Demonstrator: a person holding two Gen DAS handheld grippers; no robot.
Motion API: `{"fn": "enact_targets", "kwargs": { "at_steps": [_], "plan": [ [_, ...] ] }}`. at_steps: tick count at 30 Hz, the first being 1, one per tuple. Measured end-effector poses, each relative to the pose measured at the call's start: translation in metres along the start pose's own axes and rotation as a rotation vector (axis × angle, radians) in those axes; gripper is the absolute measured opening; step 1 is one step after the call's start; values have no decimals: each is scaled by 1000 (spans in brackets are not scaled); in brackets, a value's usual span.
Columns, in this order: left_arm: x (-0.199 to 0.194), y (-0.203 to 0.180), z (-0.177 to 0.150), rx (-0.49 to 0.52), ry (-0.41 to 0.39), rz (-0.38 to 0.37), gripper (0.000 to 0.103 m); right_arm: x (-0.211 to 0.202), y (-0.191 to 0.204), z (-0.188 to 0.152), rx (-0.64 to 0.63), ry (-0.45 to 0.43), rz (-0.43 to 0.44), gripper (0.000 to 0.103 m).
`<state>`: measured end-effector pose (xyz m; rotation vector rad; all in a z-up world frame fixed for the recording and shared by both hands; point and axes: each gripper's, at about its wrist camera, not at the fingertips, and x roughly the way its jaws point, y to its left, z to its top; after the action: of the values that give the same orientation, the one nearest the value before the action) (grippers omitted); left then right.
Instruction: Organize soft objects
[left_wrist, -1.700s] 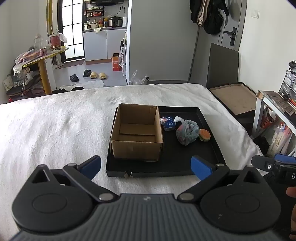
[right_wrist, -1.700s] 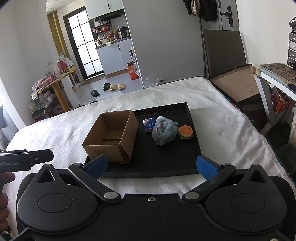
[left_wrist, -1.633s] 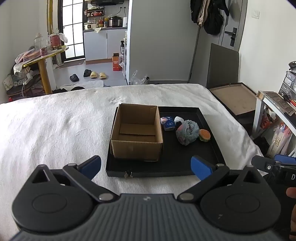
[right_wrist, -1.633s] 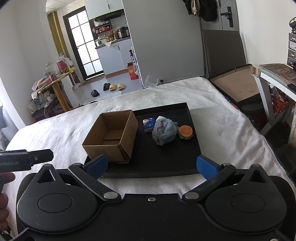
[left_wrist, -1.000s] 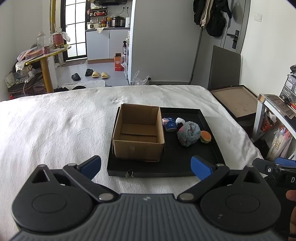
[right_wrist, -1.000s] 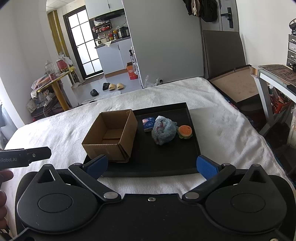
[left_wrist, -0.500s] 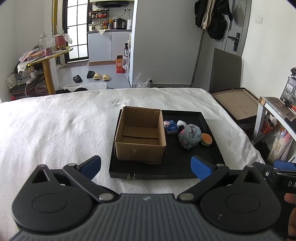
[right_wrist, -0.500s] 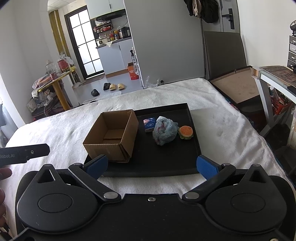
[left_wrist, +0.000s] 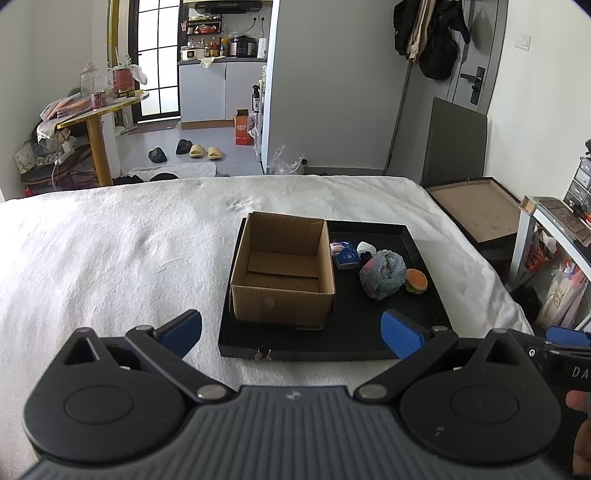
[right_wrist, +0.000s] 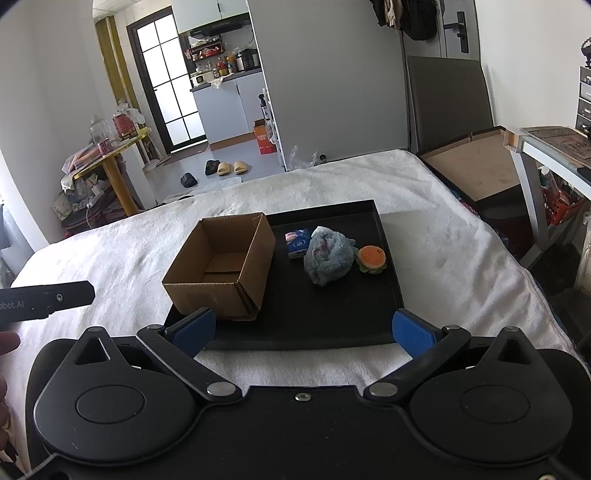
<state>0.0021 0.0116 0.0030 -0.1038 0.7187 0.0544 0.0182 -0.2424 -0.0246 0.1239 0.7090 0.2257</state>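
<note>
White bedding covers the bed (left_wrist: 110, 251), where a black tray (left_wrist: 424, 314) holds an empty cardboard box (left_wrist: 284, 295) on its left side. Right of the box lie a blue packet (right_wrist: 297, 242), a fuzzy blue-grey bundle (right_wrist: 328, 254) and a burger toy (right_wrist: 372, 258). Left claw (left_wrist: 291, 328) and right claw (right_wrist: 303, 328) hover short of the tray, both spread wide and empty.

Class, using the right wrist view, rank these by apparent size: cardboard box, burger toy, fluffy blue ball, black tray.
1. black tray
2. cardboard box
3. fluffy blue ball
4. burger toy
</note>
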Motion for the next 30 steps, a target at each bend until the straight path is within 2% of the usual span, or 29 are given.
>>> {"fn": "enact_targets", "kwargs": {
  "at_steps": [22,30],
  "plan": [
    [46,7,7,-7,51,40,103,32,-5,4,16,17,4,103],
    [67,13,19,-66,84,51,102,54,-9,14,26,42,-1,103]
  ]
}}
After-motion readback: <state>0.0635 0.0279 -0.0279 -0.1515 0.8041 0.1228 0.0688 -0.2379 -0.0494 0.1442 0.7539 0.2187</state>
